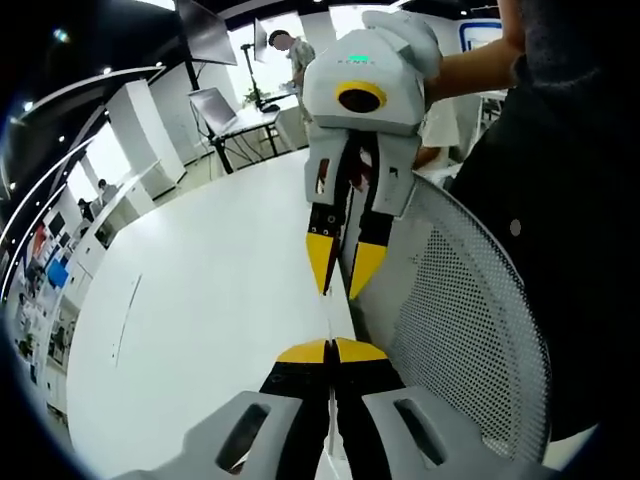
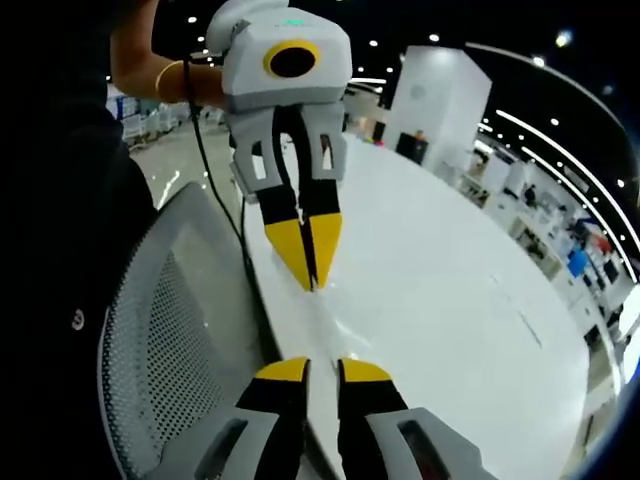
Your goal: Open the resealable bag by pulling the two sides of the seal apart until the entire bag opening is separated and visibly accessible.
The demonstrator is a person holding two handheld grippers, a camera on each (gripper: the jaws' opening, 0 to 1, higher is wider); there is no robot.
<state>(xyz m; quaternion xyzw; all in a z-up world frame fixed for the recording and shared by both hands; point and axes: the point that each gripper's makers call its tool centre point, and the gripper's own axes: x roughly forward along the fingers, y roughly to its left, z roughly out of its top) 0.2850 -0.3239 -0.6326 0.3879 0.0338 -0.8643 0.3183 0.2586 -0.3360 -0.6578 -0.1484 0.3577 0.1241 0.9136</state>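
In the left gripper view there are two grippers: the left gripper (image 1: pixel 331 349) has its jaws pressed together, and just ahead the right gripper (image 1: pixel 343 268) points back at it with jaws a narrow gap apart. One faint clear edge, apparently the resealable bag (image 1: pixel 328 315), runs lengthwise between their tips over the white bench (image 1: pixel 200 300), too thin to make out. In the right gripper view the right gripper (image 2: pixel 325 371) shows that narrow gap, the left gripper (image 2: pixel 311 262) ahead is closed, the bag (image 2: pixel 315 312) between them is barely visible, and one mesh chair back (image 2: pixel 165 340) is partly cut off.
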